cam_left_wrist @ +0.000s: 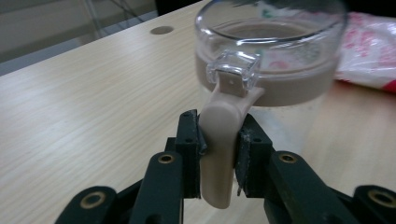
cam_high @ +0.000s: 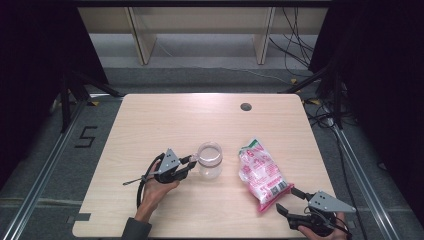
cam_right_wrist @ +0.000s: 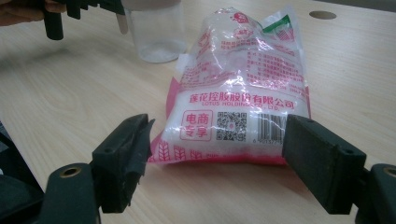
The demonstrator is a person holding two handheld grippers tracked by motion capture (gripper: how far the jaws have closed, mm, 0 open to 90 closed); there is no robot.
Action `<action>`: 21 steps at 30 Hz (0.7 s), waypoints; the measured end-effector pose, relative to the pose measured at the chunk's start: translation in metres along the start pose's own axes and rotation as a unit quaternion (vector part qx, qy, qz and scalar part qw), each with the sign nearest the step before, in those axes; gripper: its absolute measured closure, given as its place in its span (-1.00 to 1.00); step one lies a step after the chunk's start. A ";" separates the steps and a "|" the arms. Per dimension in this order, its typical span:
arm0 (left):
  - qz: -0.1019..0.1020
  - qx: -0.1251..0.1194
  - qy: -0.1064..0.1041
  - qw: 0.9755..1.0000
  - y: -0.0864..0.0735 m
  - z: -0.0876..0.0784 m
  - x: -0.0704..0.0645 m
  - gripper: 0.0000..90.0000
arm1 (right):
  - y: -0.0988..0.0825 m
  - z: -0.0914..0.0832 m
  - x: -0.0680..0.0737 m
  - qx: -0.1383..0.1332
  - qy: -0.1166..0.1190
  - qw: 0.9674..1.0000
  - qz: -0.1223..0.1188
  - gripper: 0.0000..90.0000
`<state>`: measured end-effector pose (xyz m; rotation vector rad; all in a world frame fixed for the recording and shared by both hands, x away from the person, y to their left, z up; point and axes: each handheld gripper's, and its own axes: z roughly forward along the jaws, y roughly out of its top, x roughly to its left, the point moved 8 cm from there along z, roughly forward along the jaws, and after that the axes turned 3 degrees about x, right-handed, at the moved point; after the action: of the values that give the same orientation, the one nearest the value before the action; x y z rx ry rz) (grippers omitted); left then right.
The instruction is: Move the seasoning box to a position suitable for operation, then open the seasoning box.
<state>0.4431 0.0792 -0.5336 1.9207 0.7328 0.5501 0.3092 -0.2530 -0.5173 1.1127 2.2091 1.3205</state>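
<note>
A clear plastic jar (cam_high: 209, 159) with a beige collar and a beige latch handle (cam_left_wrist: 223, 121) stands upright mid-table. My left gripper (cam_high: 191, 161) comes at it from the left, and its pads press on both sides of that handle (cam_left_wrist: 218, 149). To the jar's right lies a pink-and-white printed bag (cam_high: 260, 172) of white granules, flat on the table. My right gripper (cam_high: 287, 199) sits at the front right with jaws wide open, just short of the bag's near end (cam_right_wrist: 238, 93). In the right gripper view the jar (cam_right_wrist: 156, 35) stands behind the bag.
The wooden table (cam_high: 165, 120) has a round cable hole (cam_high: 245, 106) near its far edge. Beyond the table are wooden shelf legs and loose cables on the floor (cam_high: 295, 45). Dark stands flank both sides.
</note>
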 end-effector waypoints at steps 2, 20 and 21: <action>-0.025 0.001 0.018 1.000 -0.003 0.000 0.007 0.68 | 0.000 0.000 0.000 0.000 0.000 1.000 0.000 -0.46; -0.036 -0.016 0.009 0.999 -0.004 0.001 -0.001 0.71 | 0.000 0.000 -0.002 0.000 -0.003 1.000 -0.005 -0.45; -0.034 -0.015 0.008 0.999 -0.004 0.001 0.000 0.71 | 0.000 0.001 -0.002 -0.003 -0.005 1.000 -0.010 -0.45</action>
<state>0.4421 0.0800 -0.5376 1.8579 0.7932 0.5315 0.3118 -0.2540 -0.5179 1.0887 2.2019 1.3100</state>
